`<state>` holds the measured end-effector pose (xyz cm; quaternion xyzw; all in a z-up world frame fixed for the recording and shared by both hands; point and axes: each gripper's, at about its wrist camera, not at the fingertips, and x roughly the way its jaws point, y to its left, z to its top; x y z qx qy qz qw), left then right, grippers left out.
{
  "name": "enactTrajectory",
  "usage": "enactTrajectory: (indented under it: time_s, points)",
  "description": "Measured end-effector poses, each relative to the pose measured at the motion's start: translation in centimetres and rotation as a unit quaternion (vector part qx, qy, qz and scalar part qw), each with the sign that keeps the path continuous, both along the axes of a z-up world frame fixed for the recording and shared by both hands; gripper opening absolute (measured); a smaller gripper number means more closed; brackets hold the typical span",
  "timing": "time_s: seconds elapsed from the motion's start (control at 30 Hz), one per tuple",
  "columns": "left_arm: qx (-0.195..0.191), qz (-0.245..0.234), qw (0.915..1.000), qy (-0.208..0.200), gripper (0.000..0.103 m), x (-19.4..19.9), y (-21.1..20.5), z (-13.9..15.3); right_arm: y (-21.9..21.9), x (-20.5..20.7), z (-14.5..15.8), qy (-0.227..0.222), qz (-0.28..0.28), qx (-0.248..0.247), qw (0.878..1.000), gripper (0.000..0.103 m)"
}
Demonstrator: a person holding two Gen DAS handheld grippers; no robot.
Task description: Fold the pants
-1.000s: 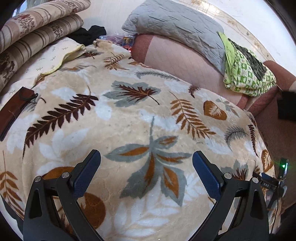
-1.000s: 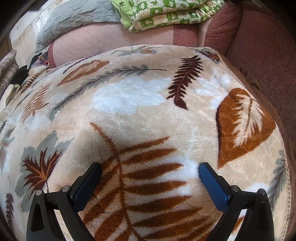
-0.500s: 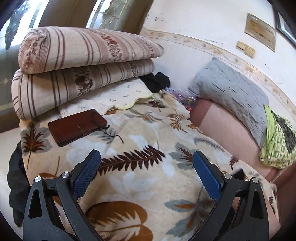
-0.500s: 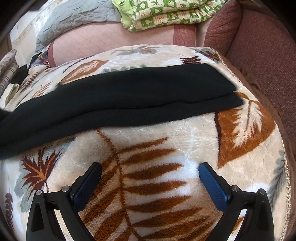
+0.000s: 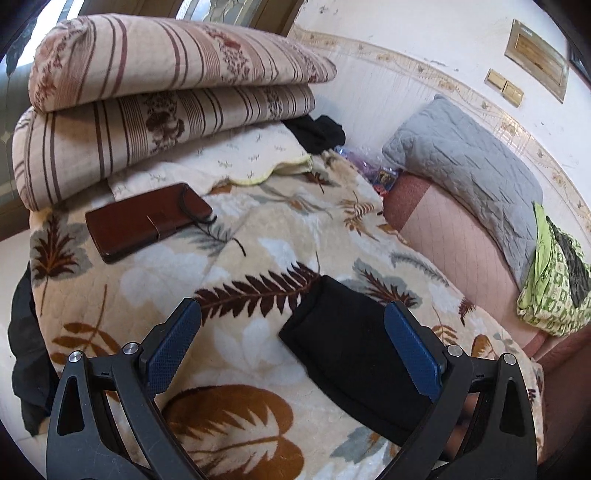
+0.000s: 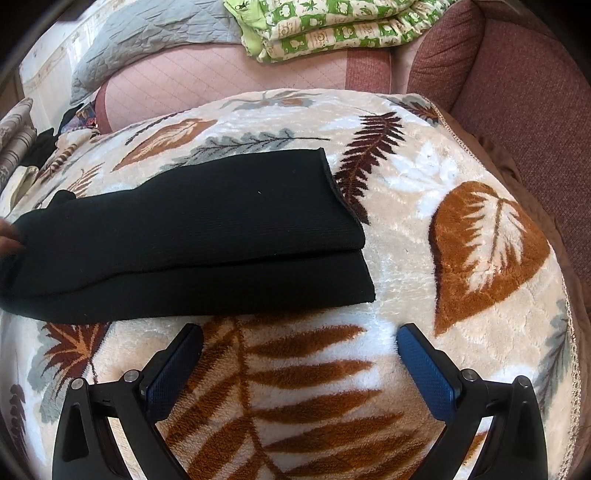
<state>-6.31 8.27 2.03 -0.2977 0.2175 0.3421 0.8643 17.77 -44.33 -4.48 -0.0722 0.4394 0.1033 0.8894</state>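
Black pants [image 6: 192,240] lie flat on a leaf-patterned blanket [image 6: 461,240], the two legs stacked and their cuff ends pointing right. My right gripper [image 6: 299,354] is open and empty, just in front of the pants' near edge. In the left wrist view one end of the pants [image 5: 347,347] lies between and beyond my fingers. My left gripper [image 5: 291,343] is open and empty above the blanket [image 5: 177,269], its right finger over the black cloth.
A brown phone case [image 5: 147,219] lies on the blanket at the left. Striped folded quilts [image 5: 155,92] are stacked behind it. A grey quilted pillow [image 5: 461,166] and green patterned cloth [image 6: 332,26] rest on the pink sofa back. A dark garment [image 5: 22,365] hangs at the blanket's left edge.
The black pants have appeared on the blanket and shifted left into a neater stack. The left gripper swung from the blanket's middle toward the quilt end. The right gripper stayed still.
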Motion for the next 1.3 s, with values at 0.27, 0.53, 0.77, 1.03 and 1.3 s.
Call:
enactTrajectory:
  time_s: [0.27, 0.53, 0.77, 1.03, 1.3]
  points:
    - [-0.036, -0.006, 0.9992, 0.016, 0.1, 0.8, 0.6, -1.0, 0.0, 0.2, -0.1, 0.0, 0.0, 0.0, 1.0, 0.103]
    - [-0.057, -0.048, 0.9949, 0.068, 0.1, 3.6, 0.4, -2.6, 0.0, 0.1, -0.1, 0.0, 0.0, 0.0, 1.0, 0.103]
    - [-0.069, -0.034, 0.9946, 0.069, 0.1, 3.9, 1.0, -3.2, 0.0, 0.2, -0.1, 0.0, 0.0, 0.0, 1.0, 0.103]
    - [-0.15, -0.056, 0.9843, 0.073, 0.1, 4.3, 2.4, -5.1, 0.1, 0.1, -0.1, 0.0, 0.001, 0.0, 1.0, 0.103]
    - [-0.318, -0.127, 0.9396, -0.001, 0.1, 3.4, 5.1, -7.6, 0.1, 0.1, -0.1, 0.0, 0.0, 0.0, 1.0, 0.103]
